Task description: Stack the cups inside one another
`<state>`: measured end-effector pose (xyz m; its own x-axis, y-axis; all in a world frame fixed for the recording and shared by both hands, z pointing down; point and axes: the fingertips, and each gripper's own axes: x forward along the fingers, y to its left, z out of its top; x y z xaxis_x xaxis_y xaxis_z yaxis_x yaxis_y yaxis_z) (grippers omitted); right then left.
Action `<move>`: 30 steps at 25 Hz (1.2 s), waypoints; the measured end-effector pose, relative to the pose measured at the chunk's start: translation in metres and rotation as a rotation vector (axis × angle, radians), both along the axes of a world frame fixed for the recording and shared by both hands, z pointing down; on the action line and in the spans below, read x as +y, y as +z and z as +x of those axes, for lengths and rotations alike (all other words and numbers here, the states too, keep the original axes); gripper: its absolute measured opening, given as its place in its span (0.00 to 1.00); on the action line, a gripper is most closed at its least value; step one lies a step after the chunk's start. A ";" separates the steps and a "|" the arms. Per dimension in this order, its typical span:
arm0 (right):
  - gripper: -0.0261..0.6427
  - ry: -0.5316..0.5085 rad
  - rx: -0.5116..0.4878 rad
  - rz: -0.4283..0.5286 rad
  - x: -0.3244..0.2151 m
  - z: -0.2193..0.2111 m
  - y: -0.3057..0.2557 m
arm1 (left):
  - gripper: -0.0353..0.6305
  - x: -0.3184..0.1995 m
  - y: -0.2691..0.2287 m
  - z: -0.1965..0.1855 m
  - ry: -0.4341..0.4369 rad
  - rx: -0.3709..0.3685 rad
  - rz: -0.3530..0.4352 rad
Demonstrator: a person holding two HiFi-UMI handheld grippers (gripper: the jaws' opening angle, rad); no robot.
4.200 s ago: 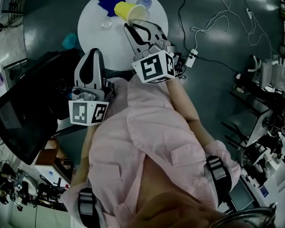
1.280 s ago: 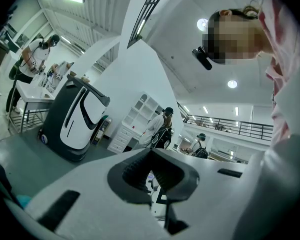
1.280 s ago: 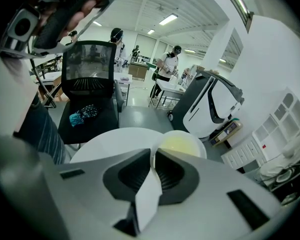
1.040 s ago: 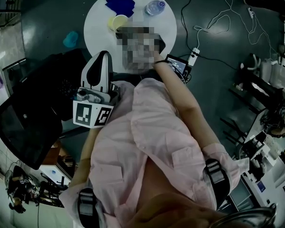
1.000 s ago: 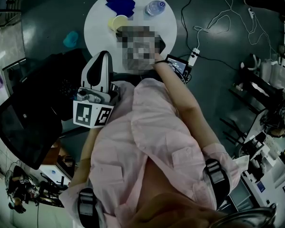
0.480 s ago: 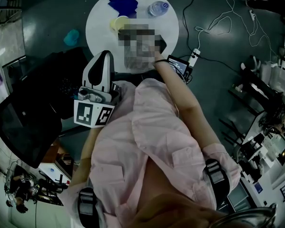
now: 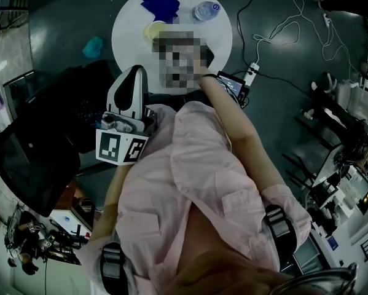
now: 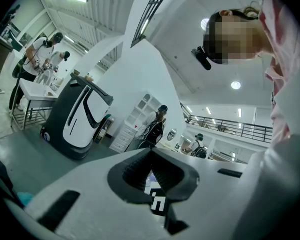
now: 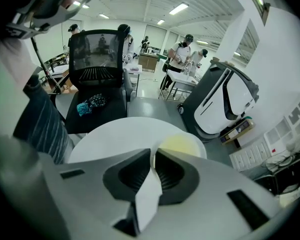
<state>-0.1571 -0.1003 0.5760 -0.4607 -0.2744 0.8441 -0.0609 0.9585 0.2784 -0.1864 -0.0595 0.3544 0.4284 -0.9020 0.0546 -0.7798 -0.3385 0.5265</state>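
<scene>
Person's left gripper held level near the chest, fingers together with nothing between them. Right arm stretched forward, right gripper angled down, its fingers pinched on a thin cup wall.

We see a round white table.
A blue cloth and a bottle sit on it.

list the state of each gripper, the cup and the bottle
left gripper: shut, empty
right gripper: shut on the yellow cup wall
yellow cup: mouth up on the white table, pinched at its rim
bottle: apparently standing on the table
</scene>
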 end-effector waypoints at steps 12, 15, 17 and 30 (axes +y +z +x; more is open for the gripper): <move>0.11 -0.043 0.084 -0.032 0.002 0.002 0.026 | 0.08 0.001 0.002 -0.004 -0.006 0.003 -0.009; 0.11 -0.057 0.106 -0.033 0.005 0.003 0.033 | 0.08 0.002 0.003 -0.003 -0.007 0.006 -0.010; 0.11 -0.060 0.115 -0.038 0.007 0.004 0.036 | 0.08 0.003 0.002 -0.002 -0.004 0.006 -0.009; 0.11 -0.070 0.160 -0.049 0.009 0.010 0.055 | 0.08 0.005 0.002 -0.001 -0.011 0.005 -0.009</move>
<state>-0.1472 -0.0910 0.6309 -0.3363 -0.2029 0.9196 0.0476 0.9716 0.2318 -0.1876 -0.0544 0.3561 0.4184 -0.9062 0.0605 -0.7810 -0.3250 0.5333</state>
